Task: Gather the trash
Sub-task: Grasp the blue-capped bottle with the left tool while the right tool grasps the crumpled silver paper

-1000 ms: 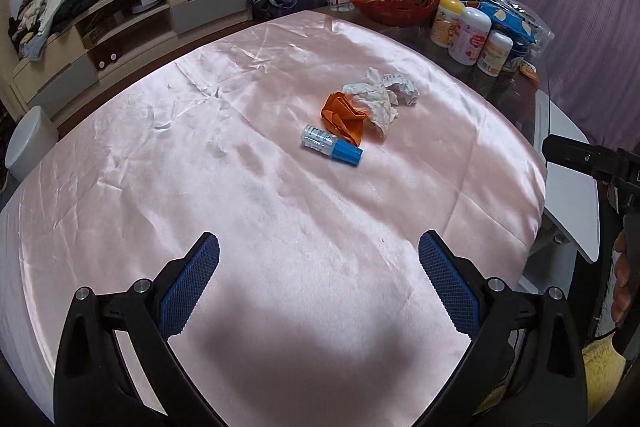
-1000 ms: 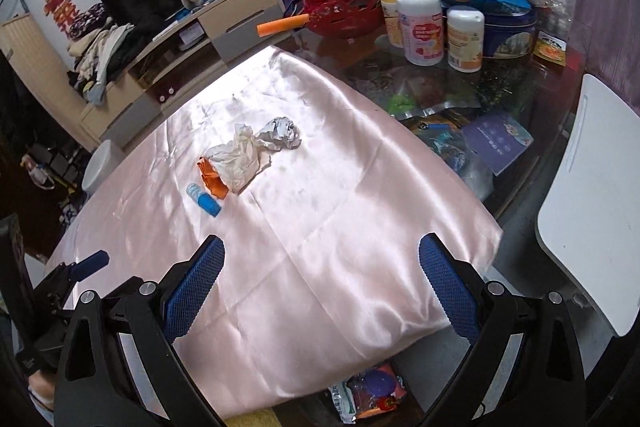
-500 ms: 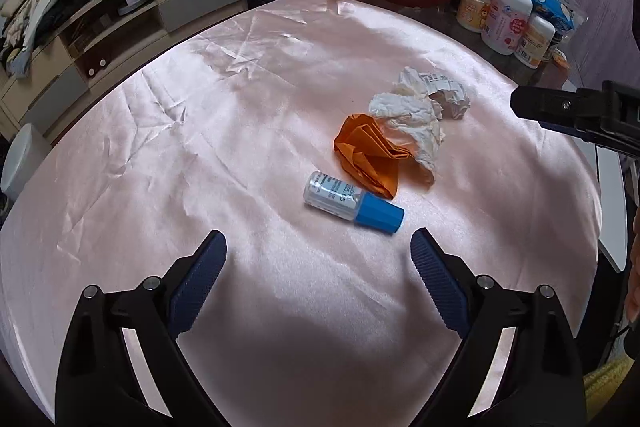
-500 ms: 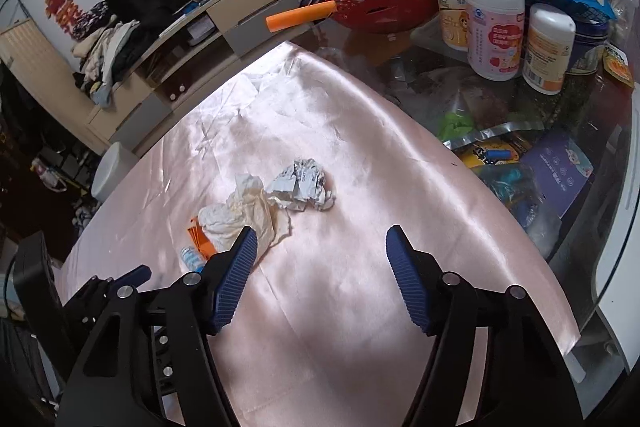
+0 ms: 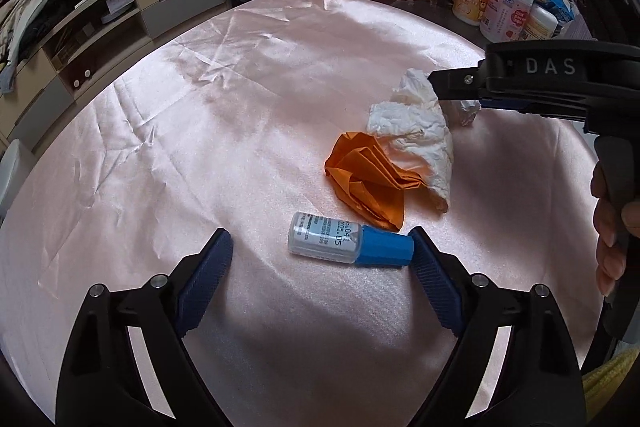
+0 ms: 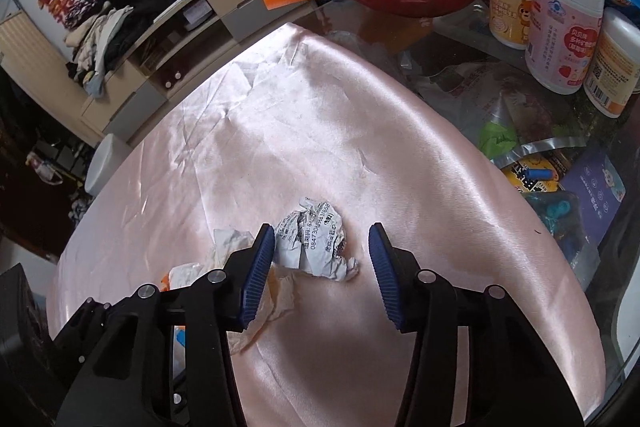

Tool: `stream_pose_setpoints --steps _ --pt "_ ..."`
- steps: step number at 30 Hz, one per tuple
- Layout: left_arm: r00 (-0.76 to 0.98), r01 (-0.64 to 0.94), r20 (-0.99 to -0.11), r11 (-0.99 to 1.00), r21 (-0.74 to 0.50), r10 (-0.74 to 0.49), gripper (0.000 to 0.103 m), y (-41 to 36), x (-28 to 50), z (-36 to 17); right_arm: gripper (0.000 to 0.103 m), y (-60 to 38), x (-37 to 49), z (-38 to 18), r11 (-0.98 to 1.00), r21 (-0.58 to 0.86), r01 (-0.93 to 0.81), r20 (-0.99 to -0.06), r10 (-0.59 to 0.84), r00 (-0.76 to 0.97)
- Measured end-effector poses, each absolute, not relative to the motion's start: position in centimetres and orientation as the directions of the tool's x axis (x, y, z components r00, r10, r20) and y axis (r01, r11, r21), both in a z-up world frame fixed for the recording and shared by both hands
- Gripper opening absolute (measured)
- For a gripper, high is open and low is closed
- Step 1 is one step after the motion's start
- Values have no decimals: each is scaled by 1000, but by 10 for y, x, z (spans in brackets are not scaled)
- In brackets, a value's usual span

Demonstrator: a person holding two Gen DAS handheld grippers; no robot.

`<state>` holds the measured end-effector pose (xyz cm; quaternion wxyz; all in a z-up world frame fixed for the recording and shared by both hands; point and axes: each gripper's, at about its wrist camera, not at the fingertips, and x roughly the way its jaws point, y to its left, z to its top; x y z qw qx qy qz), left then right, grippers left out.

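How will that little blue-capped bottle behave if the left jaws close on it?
The bottle lies on its side on the glossy pink cloth, so it may roll or slide. It looks clear and empty, probably light. The left gripper straddles it lengthwise, so it should hold.

Pink satin tablecloth point(image 5: 200, 147) carries small bottle point(image 5: 348, 245), orange paper point(image 5: 368, 183), white tissue point(image 5: 416, 131), crumpled receipt point(image 6: 316, 241).

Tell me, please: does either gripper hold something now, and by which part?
Nothing is held. The left gripper is open around the small bottle, and the right gripper is open around the crumpled receipt. Both items lie on the pink cloth.
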<state>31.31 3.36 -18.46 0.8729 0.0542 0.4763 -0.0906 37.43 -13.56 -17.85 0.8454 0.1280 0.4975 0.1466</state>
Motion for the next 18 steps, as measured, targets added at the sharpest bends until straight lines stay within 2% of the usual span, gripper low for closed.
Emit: stream_pose_setpoints --steps 3,5,7,18 --pt "537 223 -836 975 9 -115 74 32 315 -183 28 -130 375 -181 929 347 -132 -808 367 460" --pt "541 223 -833 975 9 -116 61 32 315 -181 26 -128 374 -182 929 343 -137 -810 367 458" --pt "543 219 -832 976 8 -115 55 33 316 -180 24 -129 373 -180 928 345 -138 -809 369 457" --pt "524 236 -839 971 -25 -149 55 34 292 -177 23 -152 344 -152 936 327 -132 -798 348 492"
